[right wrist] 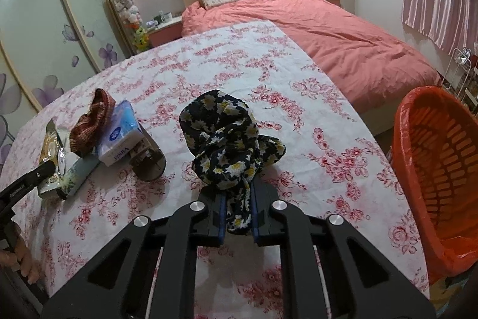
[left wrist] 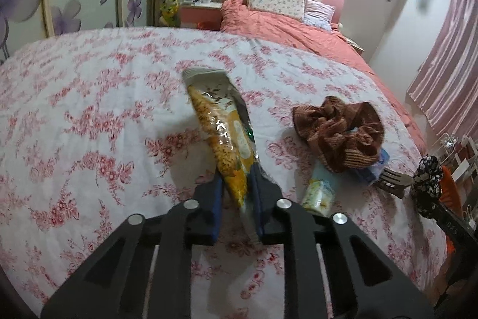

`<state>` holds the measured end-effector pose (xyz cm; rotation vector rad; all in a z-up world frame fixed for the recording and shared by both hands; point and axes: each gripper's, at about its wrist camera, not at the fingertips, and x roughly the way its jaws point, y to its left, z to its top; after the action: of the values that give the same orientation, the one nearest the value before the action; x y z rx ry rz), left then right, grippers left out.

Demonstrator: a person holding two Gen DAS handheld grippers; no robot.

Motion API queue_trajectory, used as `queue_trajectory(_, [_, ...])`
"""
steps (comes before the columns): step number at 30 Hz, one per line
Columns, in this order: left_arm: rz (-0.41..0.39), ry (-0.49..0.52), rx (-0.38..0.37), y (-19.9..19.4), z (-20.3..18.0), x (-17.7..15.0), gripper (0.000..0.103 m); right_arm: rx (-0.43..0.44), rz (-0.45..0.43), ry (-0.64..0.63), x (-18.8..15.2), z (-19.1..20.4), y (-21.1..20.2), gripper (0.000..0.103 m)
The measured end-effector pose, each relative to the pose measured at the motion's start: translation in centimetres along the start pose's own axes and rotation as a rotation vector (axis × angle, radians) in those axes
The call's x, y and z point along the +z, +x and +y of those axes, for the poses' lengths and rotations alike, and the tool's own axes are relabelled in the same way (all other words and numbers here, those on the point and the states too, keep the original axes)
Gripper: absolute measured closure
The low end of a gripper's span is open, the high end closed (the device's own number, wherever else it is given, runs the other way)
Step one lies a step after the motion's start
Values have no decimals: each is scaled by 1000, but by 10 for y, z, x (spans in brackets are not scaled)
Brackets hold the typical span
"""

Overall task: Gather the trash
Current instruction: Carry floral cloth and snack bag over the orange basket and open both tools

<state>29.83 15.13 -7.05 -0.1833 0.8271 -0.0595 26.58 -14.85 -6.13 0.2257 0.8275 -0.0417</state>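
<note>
The snack wrapper (left wrist: 222,133) stands up from the left gripper (left wrist: 236,184), lower centre of the left wrist frame, lifted off the flowered table (left wrist: 89,115). The jaws are clenched on its lower end, narrowly apart with the foil between them. The flowered cloth (right wrist: 230,136) hangs bunched at the centre of the right wrist frame, and the right gripper (right wrist: 238,199) grips its trailing end, jaws nearly closed on the fabric.

The orange basket (right wrist: 430,169) sits at the right edge of that frame, just beside the table. To do this step well, I judge each load should be carried well over the rim before letting go, since the light wrapper could catch on the rim.

On the table remain a brown cloth (left wrist: 340,130), a tissue pack (right wrist: 121,136) and a small packet (left wrist: 319,193), close together.
</note>
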Motion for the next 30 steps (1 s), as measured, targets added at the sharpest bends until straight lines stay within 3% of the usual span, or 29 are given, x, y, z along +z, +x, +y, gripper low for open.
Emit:
queue_trajectory(3, [-19,15,-4,-11,-8,2,93,21,-24,9,2,-2,-12,91])
queue_trajectory(14, [-112,78,-88,-72,-59,6,93,56,-134,66,8,-24,-68,91])
queue_trajectory(22, [-154,168,-235,-106,-144,-2,93,37,-229,138,9,-60,-108,91])
queue_trajectory(30, [-117,267,-419,-105,-235,-25,93,-50,-313,222,4,-115,-136,90])
